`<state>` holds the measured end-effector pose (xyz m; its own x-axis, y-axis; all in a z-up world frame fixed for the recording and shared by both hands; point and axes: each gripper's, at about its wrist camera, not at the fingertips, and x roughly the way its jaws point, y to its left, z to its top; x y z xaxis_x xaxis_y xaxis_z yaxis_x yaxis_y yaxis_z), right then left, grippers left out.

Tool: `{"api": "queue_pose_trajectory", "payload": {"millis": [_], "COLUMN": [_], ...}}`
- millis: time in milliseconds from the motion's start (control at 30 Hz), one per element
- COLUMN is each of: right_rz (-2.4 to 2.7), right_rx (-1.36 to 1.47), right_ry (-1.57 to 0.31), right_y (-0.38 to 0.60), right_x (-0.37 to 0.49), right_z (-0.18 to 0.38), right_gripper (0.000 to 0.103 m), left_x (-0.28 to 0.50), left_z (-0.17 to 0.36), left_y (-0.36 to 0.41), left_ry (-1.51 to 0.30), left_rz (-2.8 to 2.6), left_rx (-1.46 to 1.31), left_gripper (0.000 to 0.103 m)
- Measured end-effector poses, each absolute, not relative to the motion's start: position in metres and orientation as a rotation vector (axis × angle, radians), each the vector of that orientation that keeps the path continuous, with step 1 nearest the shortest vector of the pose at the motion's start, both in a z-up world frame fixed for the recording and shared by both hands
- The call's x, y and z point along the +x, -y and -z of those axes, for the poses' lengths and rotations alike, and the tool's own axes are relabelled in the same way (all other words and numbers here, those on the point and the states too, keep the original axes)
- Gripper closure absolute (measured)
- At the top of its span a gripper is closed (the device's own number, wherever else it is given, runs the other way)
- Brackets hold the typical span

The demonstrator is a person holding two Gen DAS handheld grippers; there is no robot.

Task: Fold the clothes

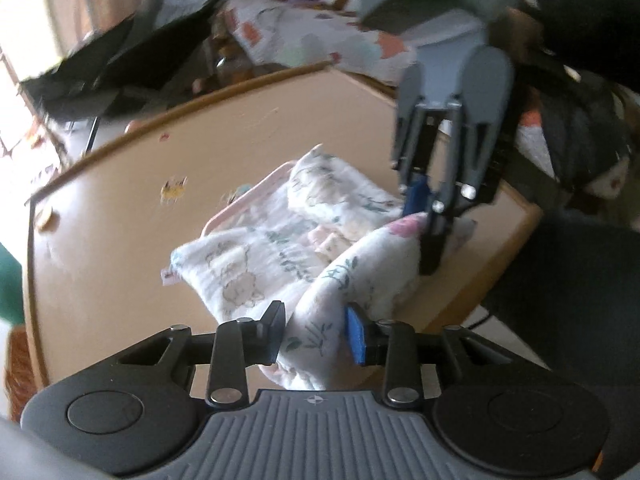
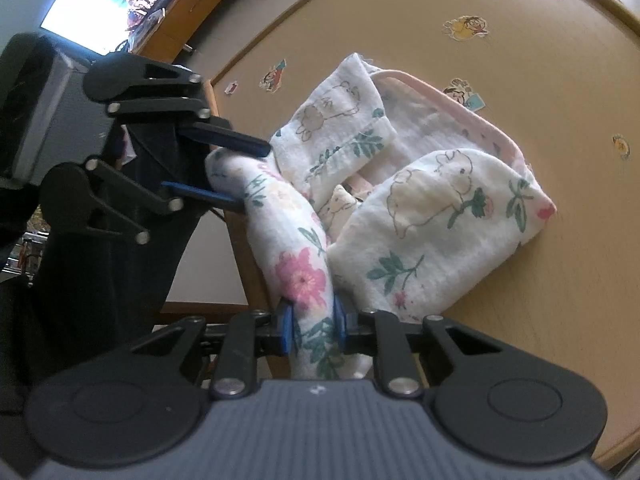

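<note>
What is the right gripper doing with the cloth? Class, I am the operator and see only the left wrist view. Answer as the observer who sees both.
Observer: In the right wrist view, the right gripper has both blue pads pressed on the printed cloth, one from each side.
Operator: What print sits at that pinch?
Observer: A pink flower, just ahead of the pads.
Operator: What lies behind my left gripper?
Observer: A lit screen, beyond the table edge.
</note>
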<state>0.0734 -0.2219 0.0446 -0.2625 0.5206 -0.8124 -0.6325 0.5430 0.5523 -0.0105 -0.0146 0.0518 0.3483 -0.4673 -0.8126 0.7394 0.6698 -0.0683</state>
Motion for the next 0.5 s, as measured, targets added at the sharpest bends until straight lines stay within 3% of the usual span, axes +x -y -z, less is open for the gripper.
{"api": "queue_pose_trajectory", "payload": {"millis": [267, 500], "right_rz": [-1.044, -0.902], "right_rx": [-0.041, -0.088], "right_ry": [-1.389, -1.237], "right_y": [0.223, 0.234], "right_x": [0.057, 0.025], "right_z": [-0.050, -0.081], "right_gripper": [0.076, 0.075], "left_x": [0.009, 0.015], "left_z": [-0.040, -0.038], "left_y": [0.010, 0.015], "left_ry": [-1.016, -1.039], "left_rz": [0.733, 0.724], "left_rx": [0.195, 0.199], "left_gripper": [0.065, 0.064]}}
